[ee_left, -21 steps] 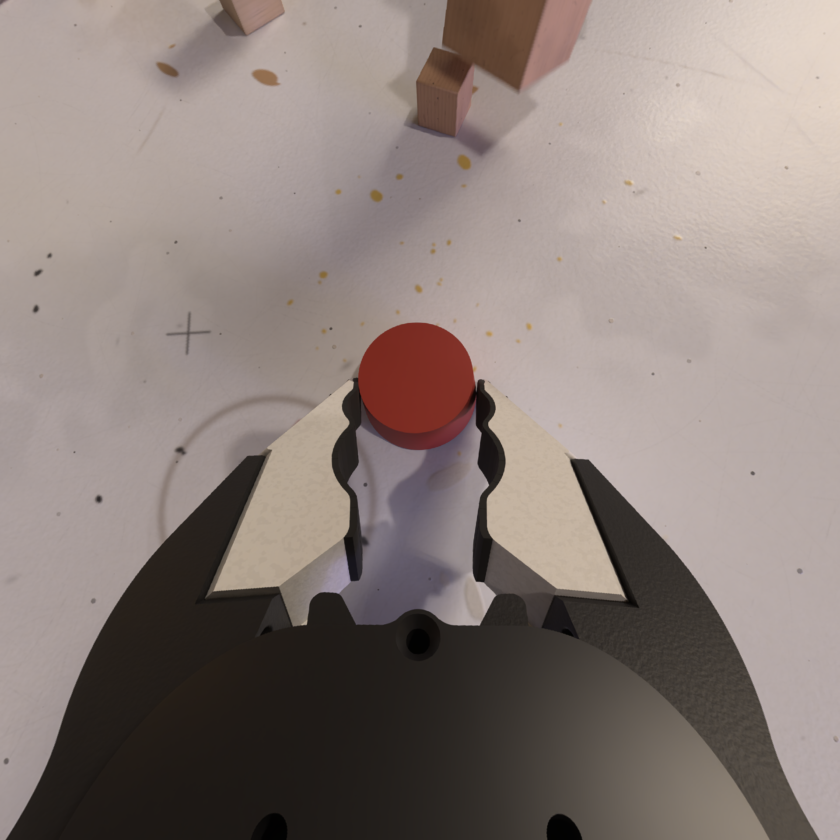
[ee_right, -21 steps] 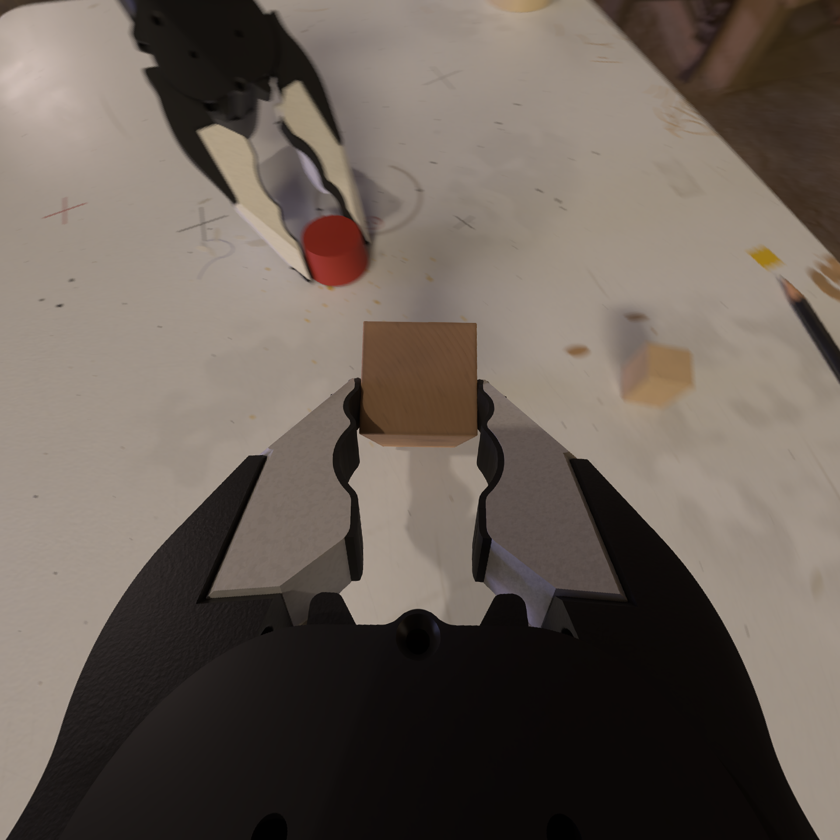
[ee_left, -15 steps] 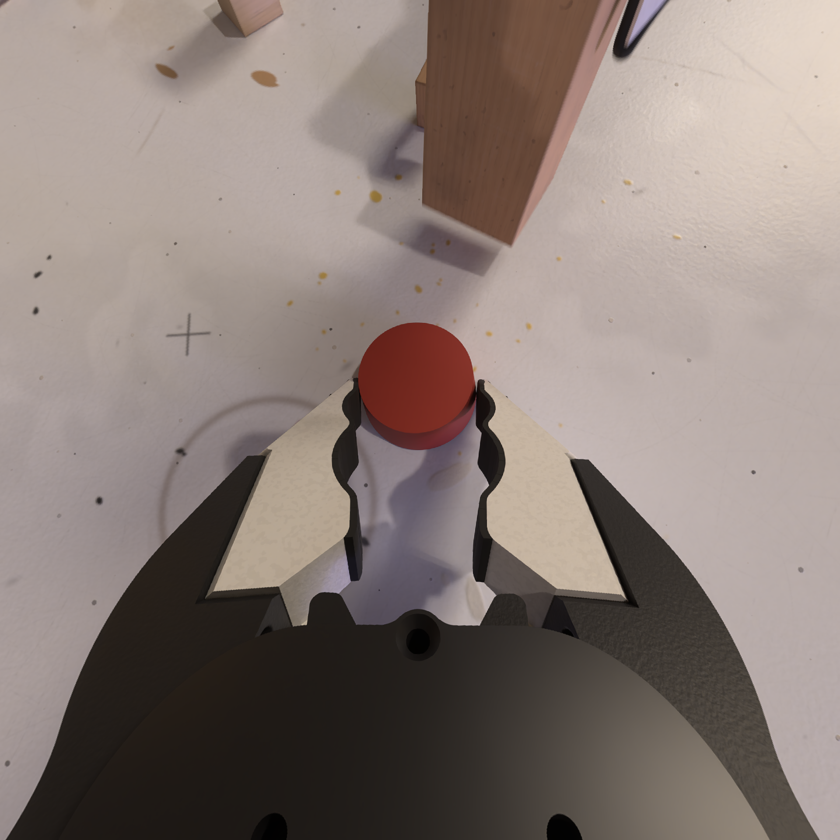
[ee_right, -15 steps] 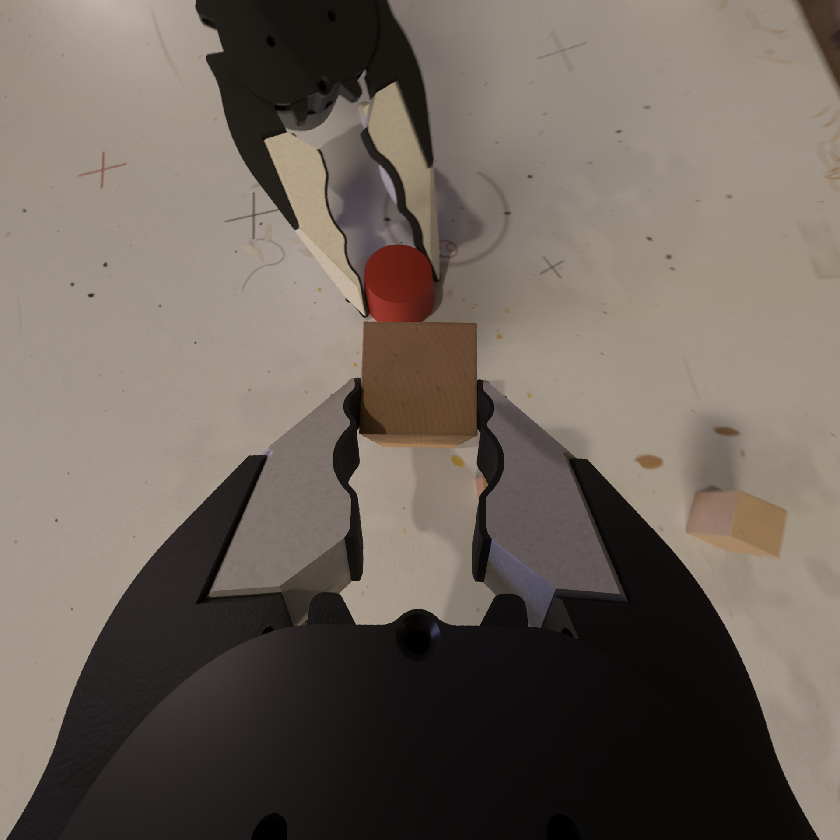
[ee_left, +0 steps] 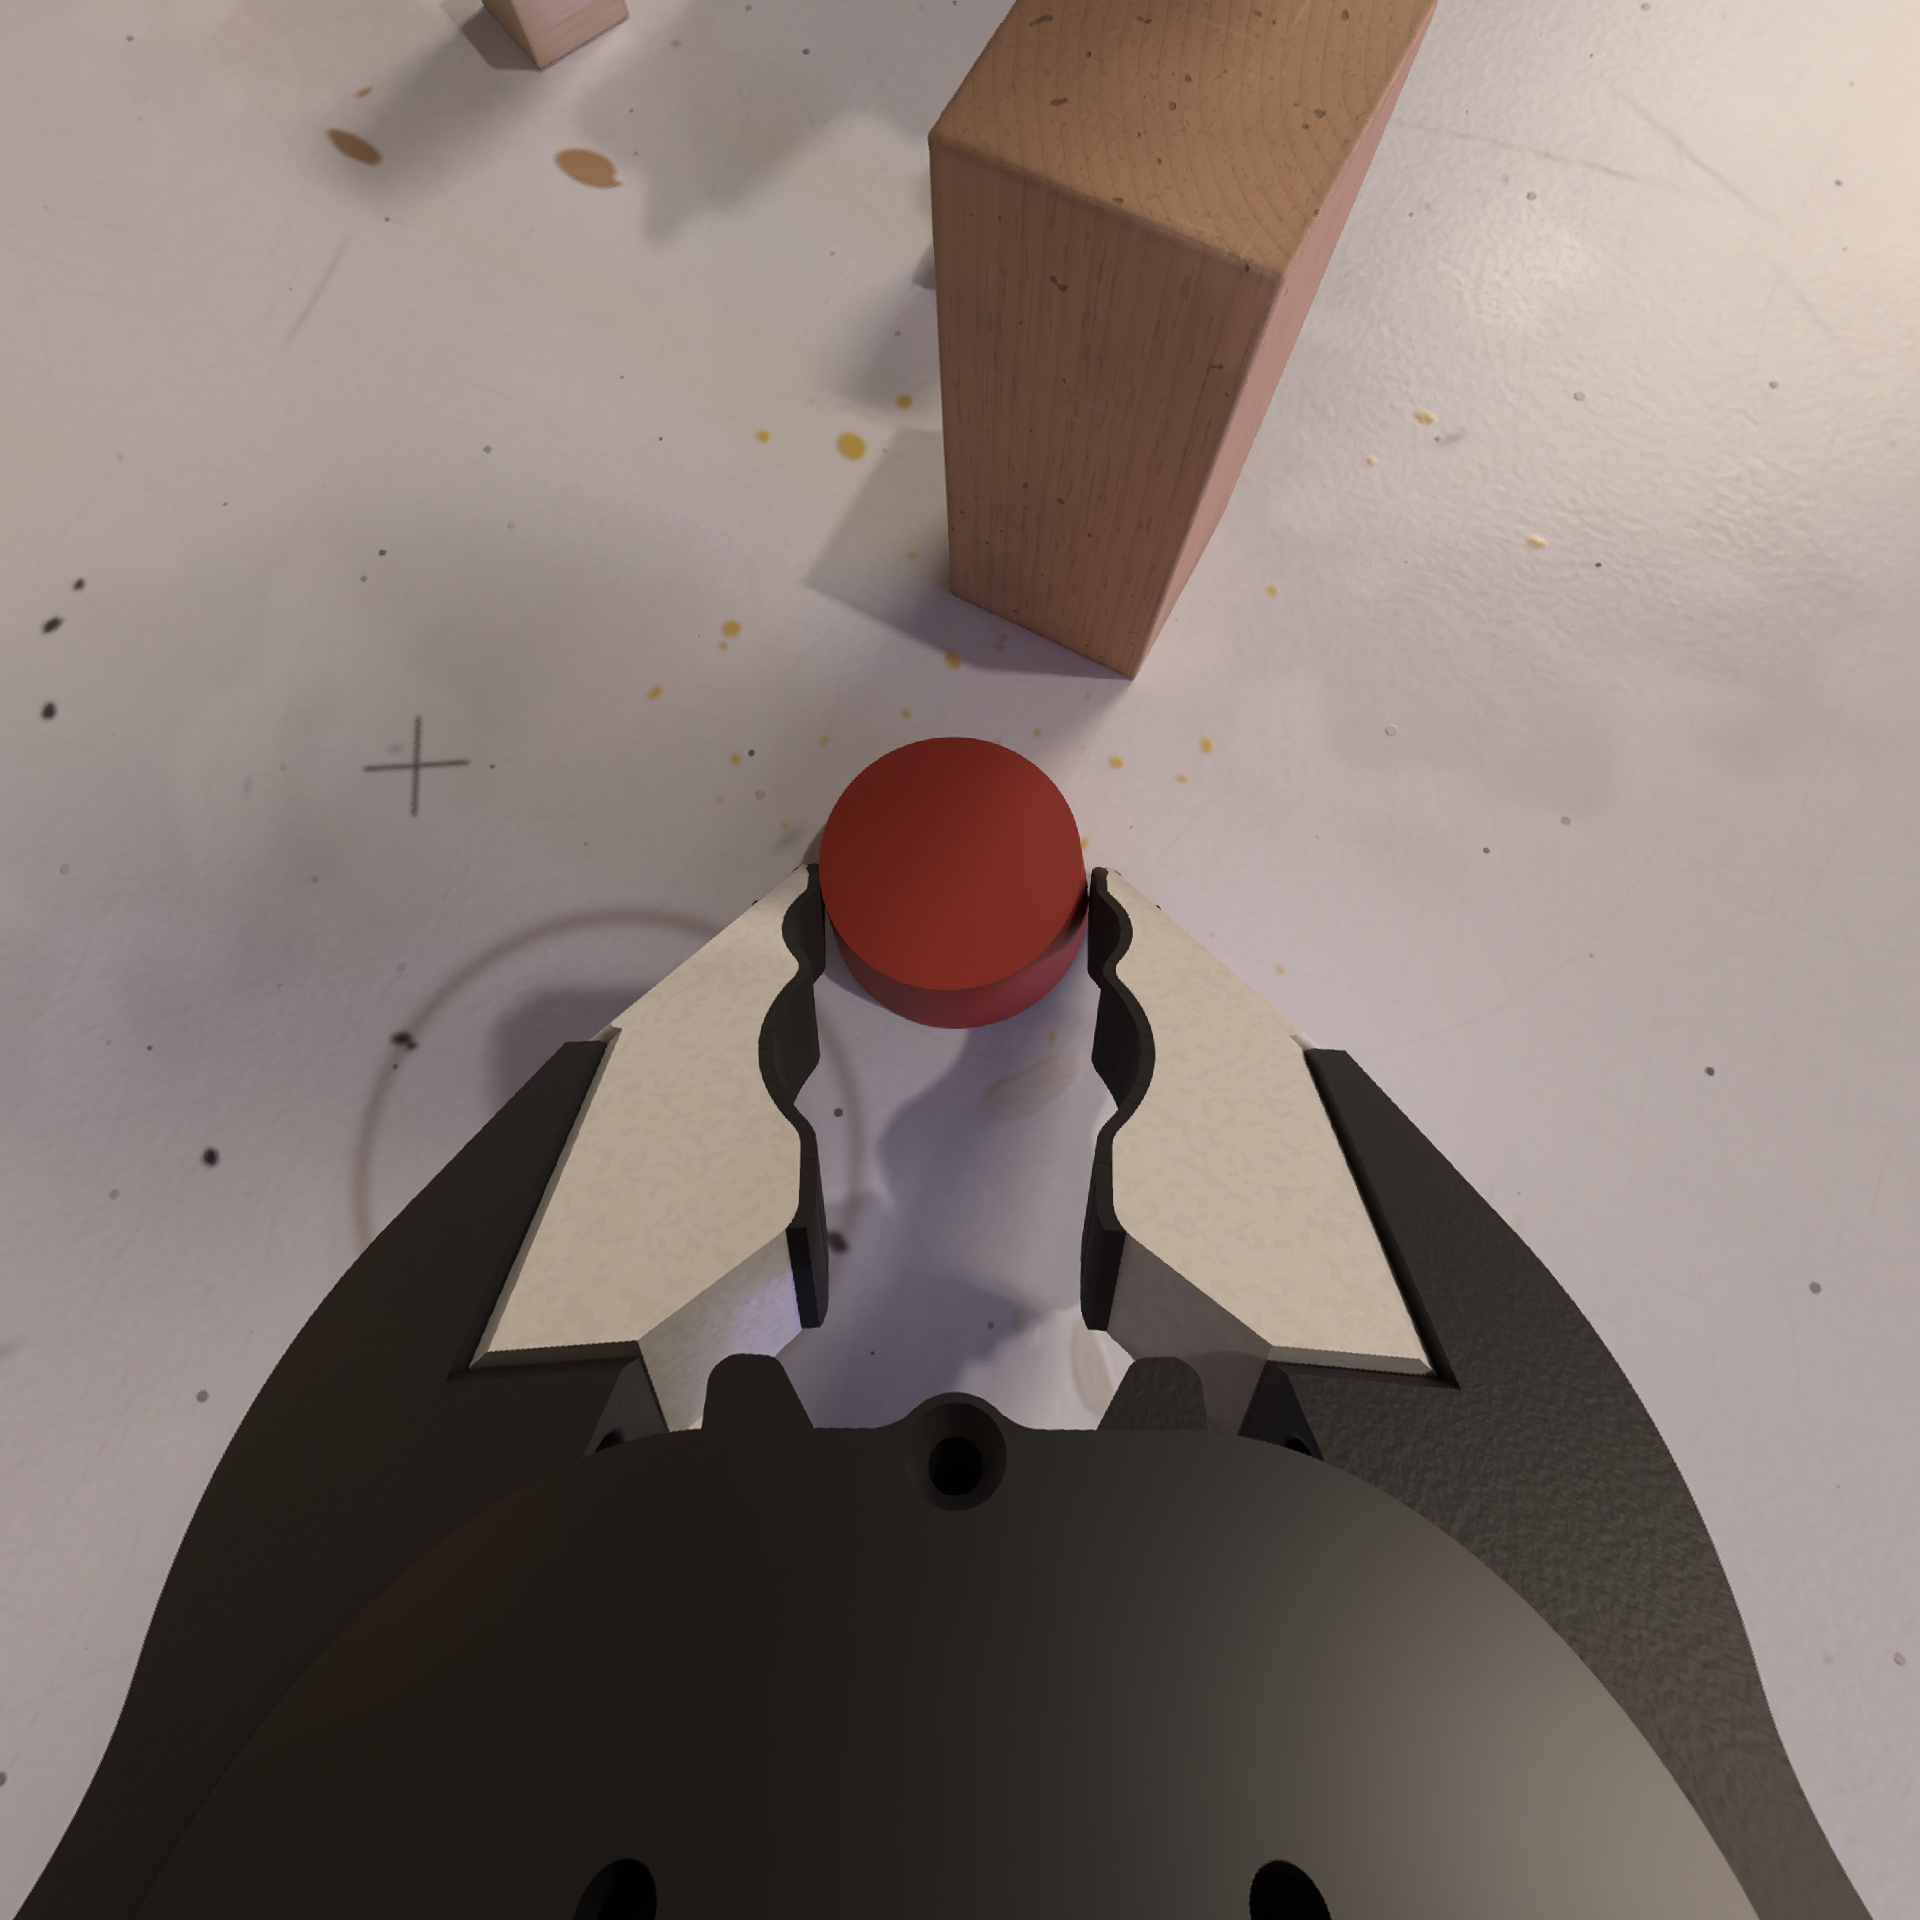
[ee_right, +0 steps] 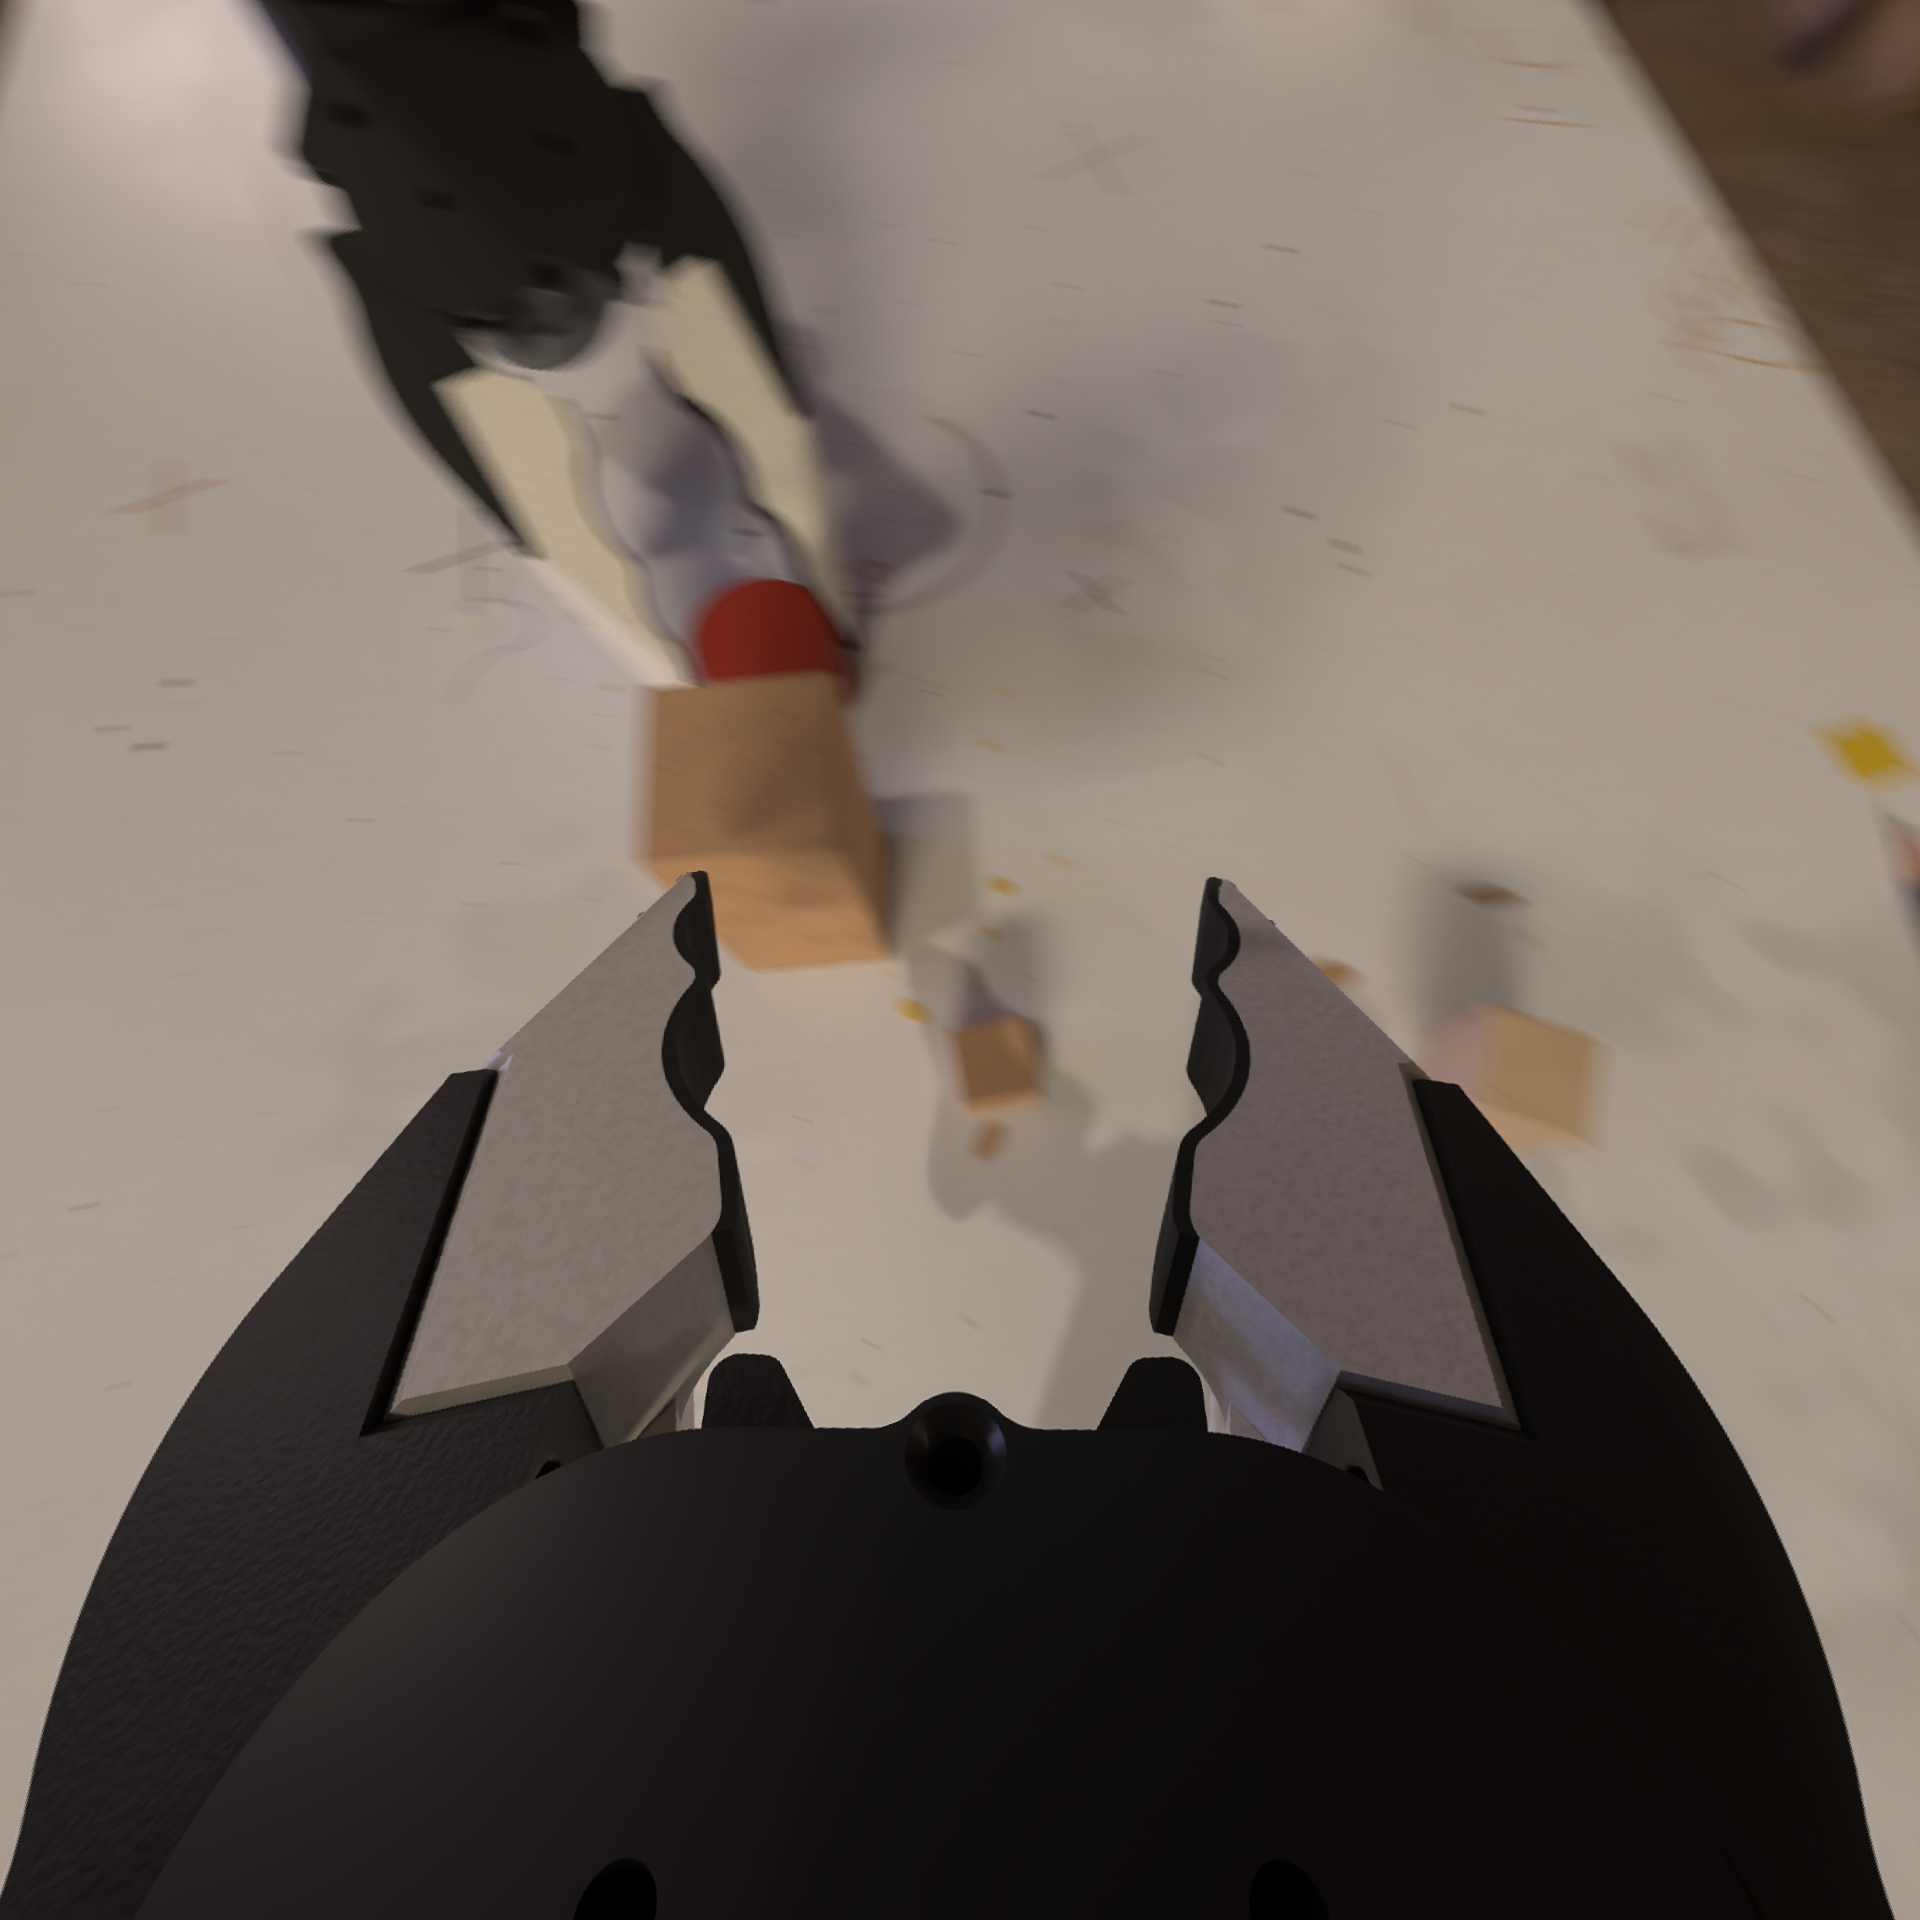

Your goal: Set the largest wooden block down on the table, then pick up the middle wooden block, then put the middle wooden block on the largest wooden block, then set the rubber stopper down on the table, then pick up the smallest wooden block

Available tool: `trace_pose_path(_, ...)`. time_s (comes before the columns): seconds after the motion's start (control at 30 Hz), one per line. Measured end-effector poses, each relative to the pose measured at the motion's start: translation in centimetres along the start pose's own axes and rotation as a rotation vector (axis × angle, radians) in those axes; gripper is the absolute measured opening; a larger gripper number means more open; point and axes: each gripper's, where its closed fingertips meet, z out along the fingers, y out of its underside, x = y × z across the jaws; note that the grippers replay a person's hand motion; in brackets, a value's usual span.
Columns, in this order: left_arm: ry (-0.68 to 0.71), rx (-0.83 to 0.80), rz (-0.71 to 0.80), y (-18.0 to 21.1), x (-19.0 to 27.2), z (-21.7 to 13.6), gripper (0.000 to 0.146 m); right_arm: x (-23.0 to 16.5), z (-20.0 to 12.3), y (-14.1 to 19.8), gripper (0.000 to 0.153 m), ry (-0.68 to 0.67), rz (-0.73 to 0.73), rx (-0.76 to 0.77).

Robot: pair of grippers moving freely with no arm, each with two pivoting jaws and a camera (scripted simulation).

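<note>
red rubber stopper (ee_left: 951,873) between left gripper (ee_left: 951,883) fingers, right gripper (ee_right: 956,914) fingers wide, blurred largest wooden block (ee_right: 764,821) beyond

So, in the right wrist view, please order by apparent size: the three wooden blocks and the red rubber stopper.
1. Tall brown wooden block, clearly largest.
2. Pale wooden cube at the right.
3. Red round rubber stopper, partly hidden and farther away; its place against the cube is unsure.
4. Small wooden cube, smallest.
</note>
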Motion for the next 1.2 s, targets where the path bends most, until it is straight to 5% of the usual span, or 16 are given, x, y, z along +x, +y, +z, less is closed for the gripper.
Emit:
trace_pose_path(0.27,0.01,-0.001,0.003,0.0,0.0,0.1,0.05,12.0,-0.3,5.8,0.08,0.374,0.082,-0.064)
trace_pose_path(0.43,0.012,-0.002,0.002,0.0,0.0,0.1,0.05,14.4,2.0,6.9,0.078,0.371,0.106,-0.113)
trace_pose_path(0.5,0.015,-0.002,0.003,-0.1,0.0,0.1,0.05,14.7,2.5,7.1,0.056,0.357,0.105,-0.125)
trace_pose_path(0.53,0.017,-0.002,0.004,-0.1,0.0,0.1,0.05,14.6,2.5,7.0,0.032,0.339,0.114,-0.118)
trace_pose_path(0.57,0.019,-0.002,0.005,-0.1,0.0,0.1,0.05,14.2,2.5,6.6,0.029,0.321,0.11,-0.107)
trace_pose_path(0.87,0.022,-0.001,0.013,-0.1,0.1,0.1,0.05,-0.2,-0.6,-3.7,0.029,-0.069,-0.141,0.06)
trace_pose_path(1.2,0.023,-0.001,0.016,-0.1,0.1,0.1,0.05,-3.9,2.4,-2.9,0.029,-0.133,-0.18,-0.071)
